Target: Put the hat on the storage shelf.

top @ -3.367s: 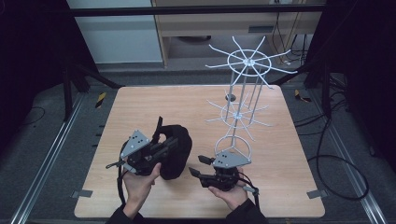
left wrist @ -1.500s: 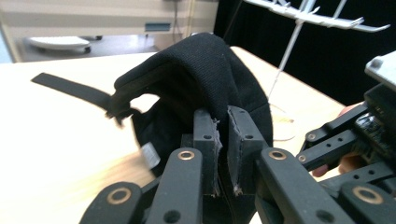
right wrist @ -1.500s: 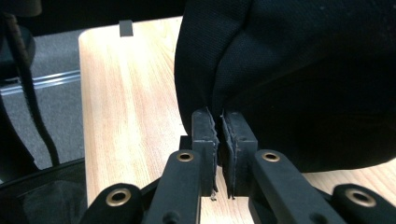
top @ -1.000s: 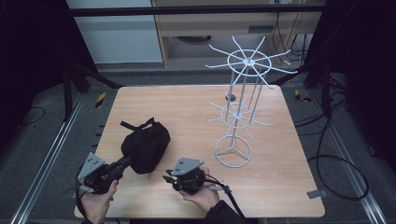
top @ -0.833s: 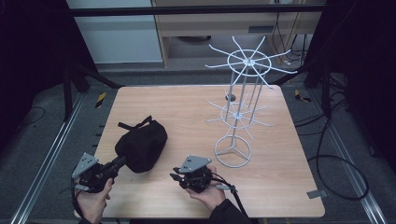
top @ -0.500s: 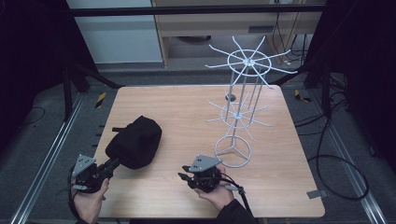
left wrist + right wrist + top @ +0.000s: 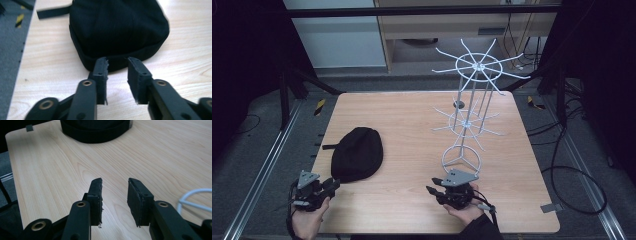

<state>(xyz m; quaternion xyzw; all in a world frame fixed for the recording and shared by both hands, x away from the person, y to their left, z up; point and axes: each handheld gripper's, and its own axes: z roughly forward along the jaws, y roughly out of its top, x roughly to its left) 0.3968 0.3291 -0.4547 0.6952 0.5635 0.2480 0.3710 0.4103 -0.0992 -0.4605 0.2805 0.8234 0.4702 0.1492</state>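
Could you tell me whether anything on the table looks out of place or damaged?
Nothing stands out. The black cap lies flat on the table, its strap sticking out to the left. The white wire rack stands upright. Only small oddity: the pads of the left tongs look frayed at the edges.

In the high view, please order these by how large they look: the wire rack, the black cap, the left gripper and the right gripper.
1. wire rack
2. black cap
3. left gripper and right gripper: they look alike in size, so I do not rank them.
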